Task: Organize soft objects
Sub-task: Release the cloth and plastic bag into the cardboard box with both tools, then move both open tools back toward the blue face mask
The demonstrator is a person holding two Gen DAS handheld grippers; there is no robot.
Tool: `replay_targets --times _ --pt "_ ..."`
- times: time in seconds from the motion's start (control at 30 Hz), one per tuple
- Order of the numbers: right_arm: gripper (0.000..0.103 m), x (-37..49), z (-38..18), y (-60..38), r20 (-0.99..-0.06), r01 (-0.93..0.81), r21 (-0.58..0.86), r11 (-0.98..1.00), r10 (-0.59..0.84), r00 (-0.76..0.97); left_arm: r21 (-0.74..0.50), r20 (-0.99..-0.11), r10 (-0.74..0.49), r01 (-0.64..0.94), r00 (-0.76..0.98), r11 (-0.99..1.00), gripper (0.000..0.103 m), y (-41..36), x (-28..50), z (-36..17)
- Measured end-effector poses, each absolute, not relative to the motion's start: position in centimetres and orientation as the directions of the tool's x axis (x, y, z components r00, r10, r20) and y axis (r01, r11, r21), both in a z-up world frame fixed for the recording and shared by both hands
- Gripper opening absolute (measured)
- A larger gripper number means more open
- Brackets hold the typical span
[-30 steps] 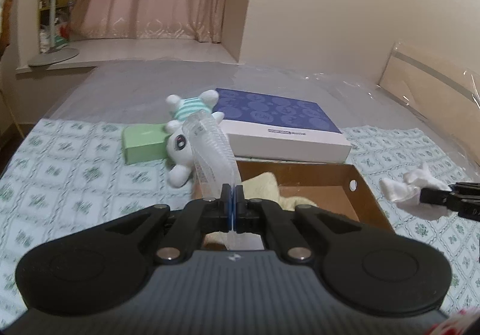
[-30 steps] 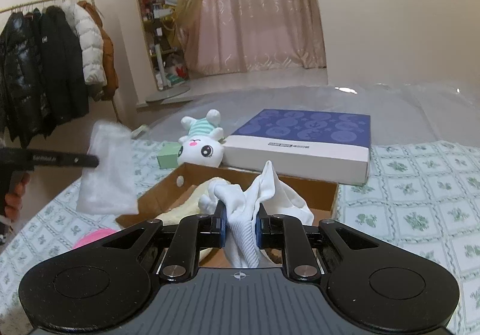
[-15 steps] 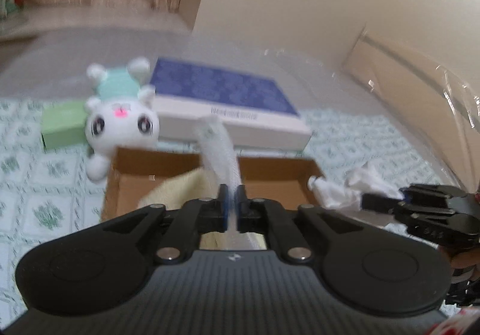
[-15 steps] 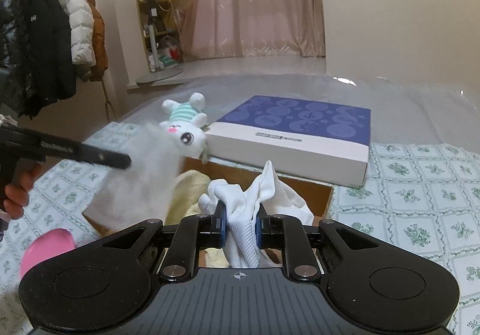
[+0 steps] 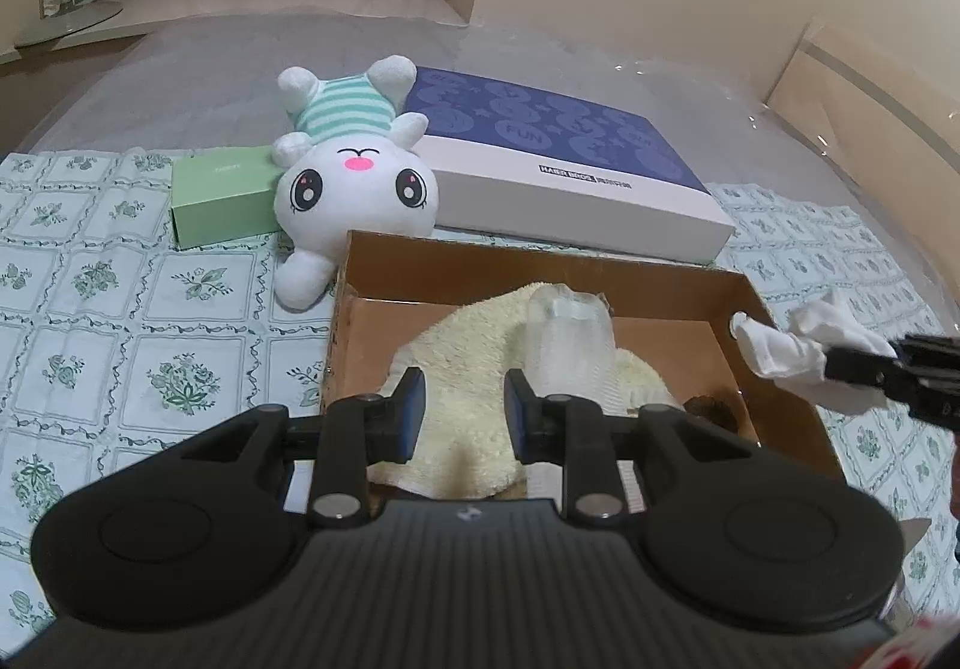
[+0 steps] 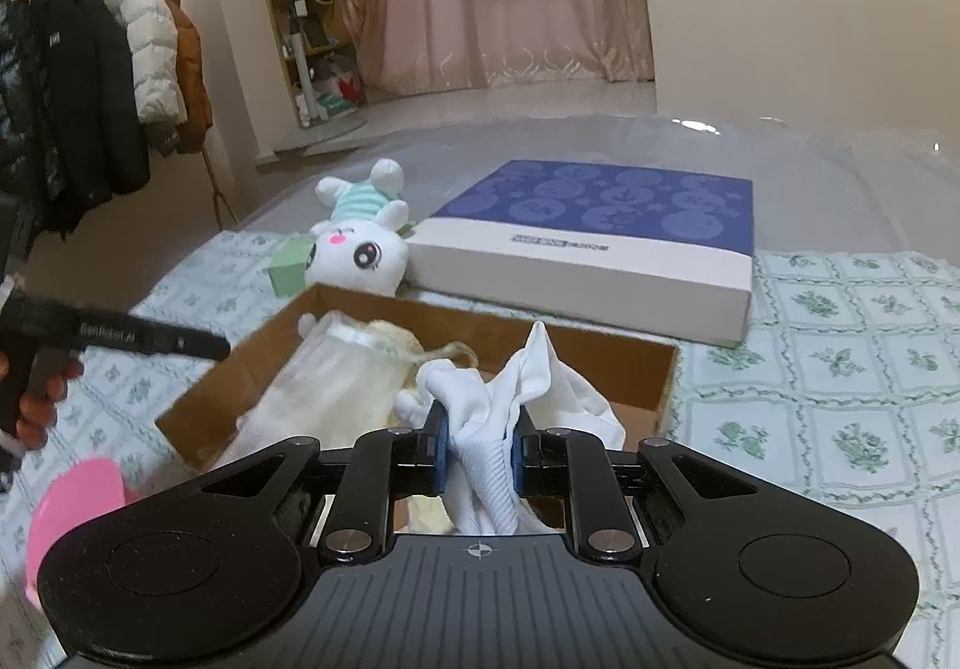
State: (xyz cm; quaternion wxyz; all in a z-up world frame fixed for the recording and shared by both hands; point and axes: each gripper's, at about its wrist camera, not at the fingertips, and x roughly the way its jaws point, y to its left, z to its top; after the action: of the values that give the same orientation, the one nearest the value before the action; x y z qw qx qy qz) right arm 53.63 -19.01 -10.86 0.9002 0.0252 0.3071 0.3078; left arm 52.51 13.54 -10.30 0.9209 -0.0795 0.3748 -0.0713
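My left gripper [image 5: 465, 411] hangs over the near end of the brown cardboard box [image 5: 540, 261]. Its jaws are opening and only the cream towel [image 5: 468, 345] shows through the gap. The translucent mesh pouch [image 5: 570, 345] lies on that towel just beyond the right finger, free of the pads. In the right wrist view the pouch [image 6: 336, 387] rests in the box [image 6: 600, 345], apart from the left gripper [image 6: 216, 350]. My right gripper [image 6: 480, 429] is shut on a bunched white cloth [image 6: 528, 369] above the box's near-right part. From the left it shows as the right gripper [image 5: 834, 363] with the cloth [image 5: 780, 351].
A white plush rabbit [image 5: 354, 171] lies against the box's far-left corner, with a small green box [image 5: 222, 195] beside it. A flat blue-and-white box [image 5: 570, 159] sits behind. A pink object [image 6: 72, 501] lies at near left. Coats hang on a rack [image 6: 90, 69] beyond the bed.
My left gripper came down over the box, opened and let go of the mesh pouch, which now lies on the towel. The right gripper moved closer to the box, still gripping the white cloth.
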Motion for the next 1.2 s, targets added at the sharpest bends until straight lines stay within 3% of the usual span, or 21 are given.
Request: replay_targets --times 0.03,0.07,0.1,0.17,0.6,0.83,1.0,1.2 --pt "0.019 53.9 -10.8 -18.8 -0.537 -0.541 0.239 0.806 0.574 0.618 -0.198 -0.679 -0.191 0.074 0.708 0.977 0.024 13.6 52.5 -10.3" --pt "0.028 54.2 -10.8 -18.5 -0.54 -0.538 0.242 0.807 0.573 0.617 -0.197 -0.681 -0.193 0.076 0.707 0.977 0.024 13.6 52.4 -10.4" --pt "0.047 54.4 -10.7 -18.2 -0.543 -0.531 0.239 0.813 0.565 0.621 -0.196 -0.682 -0.193 0.078 0.705 0.977 0.025 13.6 52.4 -10.4" --pt "0.064 54.6 -10.6 -18.0 -0.52 -0.536 0.239 0.81 0.573 0.633 -0.2 -0.689 -0.196 0.077 0.698 0.977 0.025 13.7 52.4 -10.7" --pt "0.064 53.8 -11.5 -19.4 -0.597 -0.496 0.262 0.828 0.543 0.591 -0.203 -0.697 -0.202 0.081 0.688 0.976 0.026 14.1 51.1 -11.2" --pt "0.064 50.2 -9.9 -21.4 -0.581 -0.475 0.291 0.831 0.548 0.602 -0.199 -0.68 -0.196 0.08 0.707 0.977 0.027 14.5 47.5 -9.0" --pt "0.064 46.0 -7.5 -23.4 -0.549 -0.449 0.308 0.839 0.542 0.636 -0.18 -0.661 -0.176 0.074 0.729 0.981 0.034 14.6 43.2 -6.7" --pt "0.064 39.9 -5.9 -25.8 -0.531 -0.415 0.35 0.84 0.543 0.65 -0.186 -0.685 -0.169 0.055 0.709 0.981 0.034 14.4 37.1 -5.4"
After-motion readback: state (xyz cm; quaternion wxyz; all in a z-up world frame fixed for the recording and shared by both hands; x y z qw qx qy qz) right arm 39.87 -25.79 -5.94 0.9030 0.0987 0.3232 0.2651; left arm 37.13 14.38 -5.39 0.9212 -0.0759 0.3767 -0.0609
